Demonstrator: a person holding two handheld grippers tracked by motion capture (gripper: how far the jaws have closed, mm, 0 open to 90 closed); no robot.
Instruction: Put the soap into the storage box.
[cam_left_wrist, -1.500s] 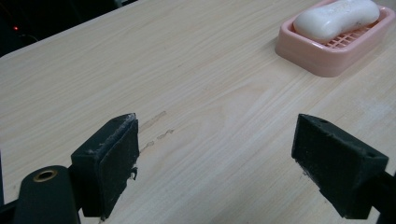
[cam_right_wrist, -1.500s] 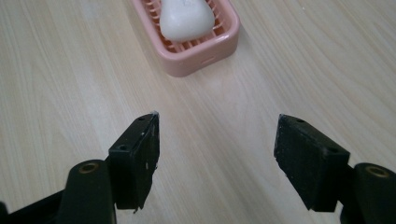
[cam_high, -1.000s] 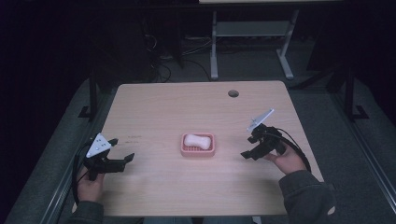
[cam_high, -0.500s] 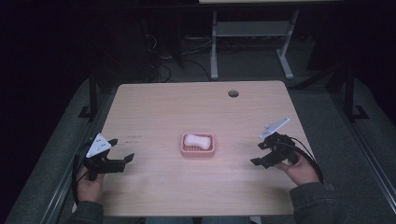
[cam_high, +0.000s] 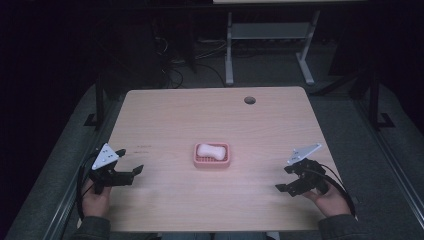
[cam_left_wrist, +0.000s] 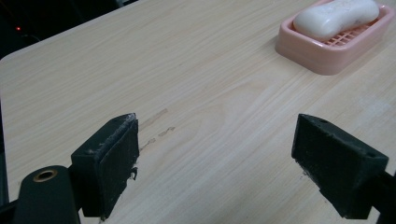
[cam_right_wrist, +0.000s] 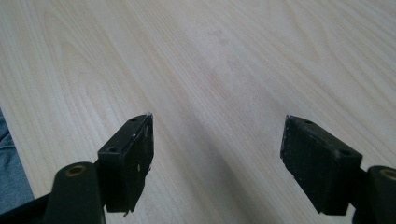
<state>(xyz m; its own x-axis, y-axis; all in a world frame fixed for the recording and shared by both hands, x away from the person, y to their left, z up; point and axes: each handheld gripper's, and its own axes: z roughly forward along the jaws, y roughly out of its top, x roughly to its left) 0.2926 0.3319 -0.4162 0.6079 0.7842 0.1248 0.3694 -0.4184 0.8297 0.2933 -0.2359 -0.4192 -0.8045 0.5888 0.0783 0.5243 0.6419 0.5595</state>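
Since the earlier frame, the right gripper (cam_high: 289, 181) had drawn back toward the person and outward, ending close to the table's near right corner, while the left gripper (cam_high: 128, 169) had stayed where it was near the near left edge.

From the high view, the wooden table (cam_high: 210, 117) lay bare around both grippers. A pink soap dish (cam_high: 212, 155) holding a white bar of soap (cam_high: 210, 150) sat at the middle, well apart from each gripper, ahead and to the inside of both. Open tabletop stretched beyond the dish to the far edge, where a small round hole (cam_high: 249, 100) sat. Each gripper was held by a hand: the left hand (cam_high: 95, 197) at the near left edge, the right hand (cam_high: 327, 199) near the right edge.

In the left gripper view, the left gripper (cam_left_wrist: 215, 154) stood wide open, its jaws holding nothing, with bare wood between them. The soap dish (cam_left_wrist: 327, 46) and soap (cam_left_wrist: 336, 16) lay ahead and to its right, well clear. The table's edge ran close by on its left.

In the right gripper view, the right gripper (cam_right_wrist: 217, 149) also stood wide open and empty above plain wood grain. The table's edge passed just to the left of its left jaw.
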